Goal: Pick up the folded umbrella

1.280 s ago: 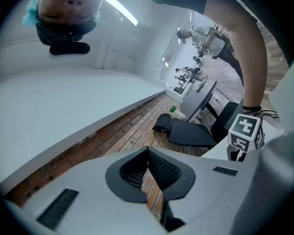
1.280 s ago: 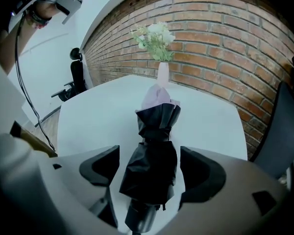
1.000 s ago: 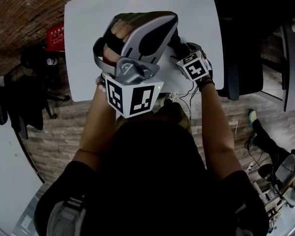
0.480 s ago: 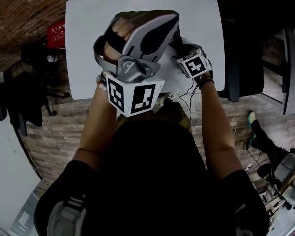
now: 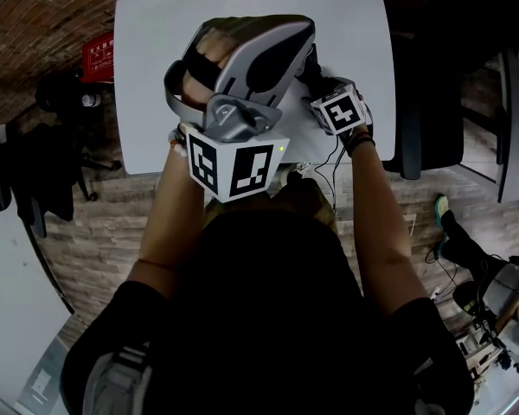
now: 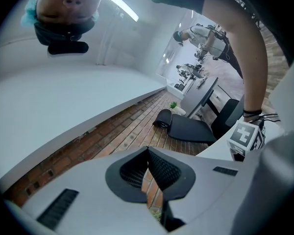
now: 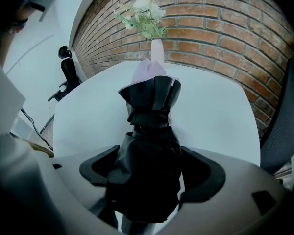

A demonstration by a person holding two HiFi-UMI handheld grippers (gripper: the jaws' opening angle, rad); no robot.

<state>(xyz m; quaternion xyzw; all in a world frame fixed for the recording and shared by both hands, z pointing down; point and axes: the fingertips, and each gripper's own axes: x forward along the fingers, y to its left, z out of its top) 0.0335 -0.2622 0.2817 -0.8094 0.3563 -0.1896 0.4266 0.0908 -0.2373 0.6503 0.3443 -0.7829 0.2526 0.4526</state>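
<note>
The folded umbrella (image 7: 149, 146) is black, with creased fabric and a strap round it. It points away over the white round table (image 7: 215, 111). My right gripper (image 7: 152, 174) is shut on it, with a jaw pressed to each side. In the head view the right gripper (image 5: 316, 80) is low at the table's near edge, and only a dark bit of the umbrella (image 5: 309, 66) shows. My left gripper (image 5: 246, 59) is held high, close to the head camera, and hides much of the table (image 5: 156, 76). Its jaws (image 6: 149, 175) are shut on nothing.
A pale vase (image 7: 157, 50) with white flowers (image 7: 142, 13) stands at the table's far edge before a brick wall. A black chair (image 5: 424, 93) is to the table's right, a red box (image 5: 95, 57) and dark stands to its left. Wood floor lies below.
</note>
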